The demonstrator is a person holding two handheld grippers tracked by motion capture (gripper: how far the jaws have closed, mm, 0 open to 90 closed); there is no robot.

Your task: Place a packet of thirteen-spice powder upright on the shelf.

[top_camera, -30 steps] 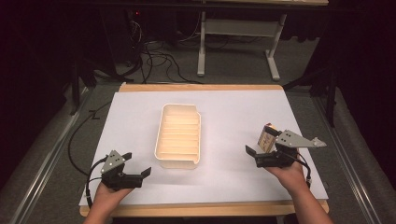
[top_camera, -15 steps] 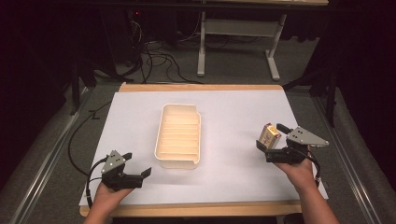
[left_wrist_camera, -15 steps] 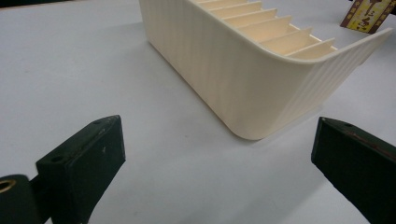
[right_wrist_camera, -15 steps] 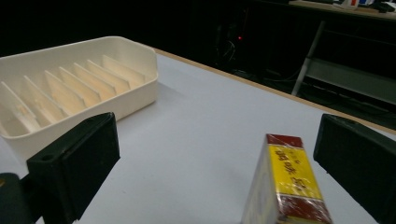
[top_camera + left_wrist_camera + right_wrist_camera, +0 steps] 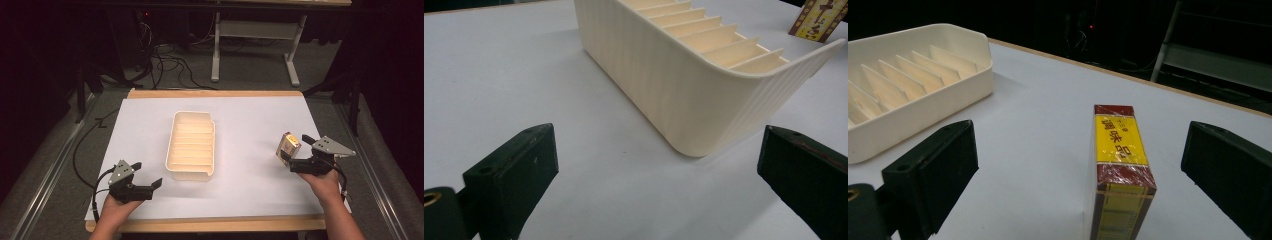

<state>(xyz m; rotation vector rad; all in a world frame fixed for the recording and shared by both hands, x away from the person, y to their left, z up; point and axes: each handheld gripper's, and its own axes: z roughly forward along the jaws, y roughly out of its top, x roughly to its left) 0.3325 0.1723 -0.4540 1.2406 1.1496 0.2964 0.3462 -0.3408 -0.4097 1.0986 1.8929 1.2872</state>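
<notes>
High view: the cream divider tray (image 5: 193, 145) sits mid-surface on the white surface (image 5: 250, 115), its long side running away from the person, and everything else is placed from it. Well to the tray's right stands the small box (image 5: 288, 146), upright, wrapped in clear film, dark red with a yellow panel. Just beyond that box on the side away from the tray are the right tongs (image 5: 300, 155), held in the person's right hand (image 5: 326, 181); their jaws are spread wide and grip nothing. Right gripper view puts the box (image 5: 1120, 165) between the two black jaws, nearer the right-hand one, touching neither, with the tray (image 5: 908, 80) farther off at the upper left. Near the tray's closest left corner, the left tongs (image 5: 145, 180) rest low over the surface in the left hand (image 5: 116, 209). Left gripper view shows those tongs (image 5: 659, 190) gaping wide and empty, the tray's rounded corner (image 5: 704, 110) ahead of the gap and untouched, the box (image 5: 821, 17) far beyond it
</notes>
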